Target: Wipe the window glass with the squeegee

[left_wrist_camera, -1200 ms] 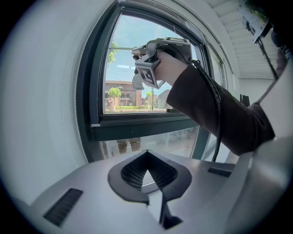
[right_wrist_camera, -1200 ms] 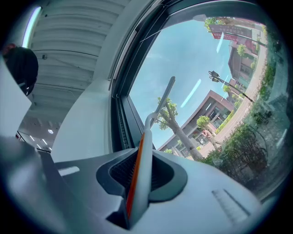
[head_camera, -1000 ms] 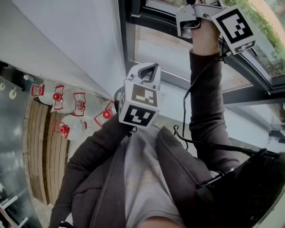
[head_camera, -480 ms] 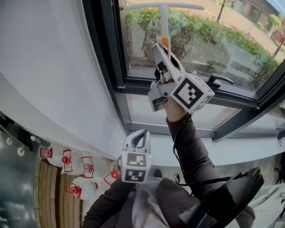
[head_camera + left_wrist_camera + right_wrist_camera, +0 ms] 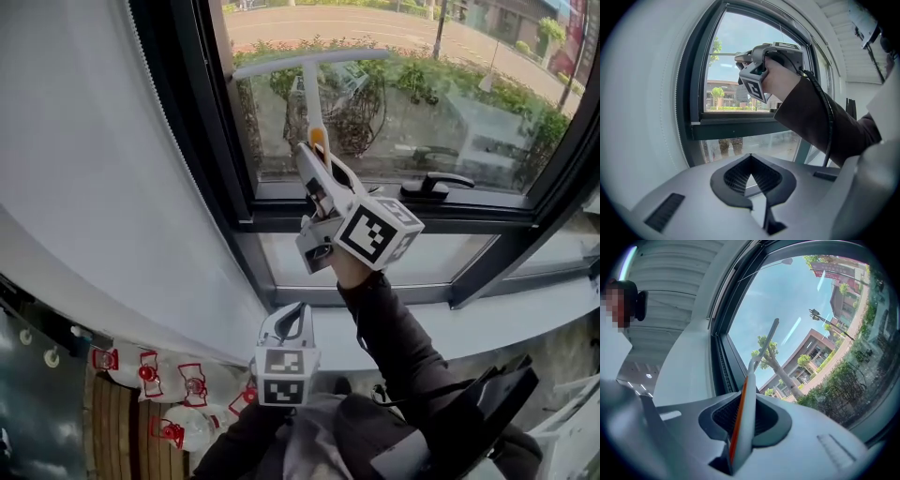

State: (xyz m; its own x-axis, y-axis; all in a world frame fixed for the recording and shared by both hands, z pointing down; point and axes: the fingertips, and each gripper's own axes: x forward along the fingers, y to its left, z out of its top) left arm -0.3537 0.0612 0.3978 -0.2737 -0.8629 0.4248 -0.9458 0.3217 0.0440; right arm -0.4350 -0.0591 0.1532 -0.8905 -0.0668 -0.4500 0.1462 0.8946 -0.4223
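Note:
My right gripper [image 5: 315, 161] is raised in front of the window glass [image 5: 469, 103] and shut on the white-and-orange handle of the squeegee [image 5: 310, 70]. Its T-shaped blade lies across the upper pane, near the dark left frame. In the right gripper view the squeegee [image 5: 746, 404] handle runs up between the jaws of the right gripper [image 5: 743, 420] toward the glass. My left gripper [image 5: 284, 361] hangs low by my chest, well below the window. In the left gripper view the left gripper [image 5: 751, 180] is shut with nothing in it, and the right gripper [image 5: 761, 70] shows above.
A black window handle [image 5: 434, 184] sits on the lower frame right of the right gripper. A dark frame post [image 5: 192, 122] and a white roller blind [image 5: 75, 169] border the pane on the left. Red-and-white bottles [image 5: 164, 394] stand on the floor at lower left.
My head has tilted up, bringing more of the window into view. The right gripper with the squeegee has shifted left and slightly down the pane. The left gripper stays low.

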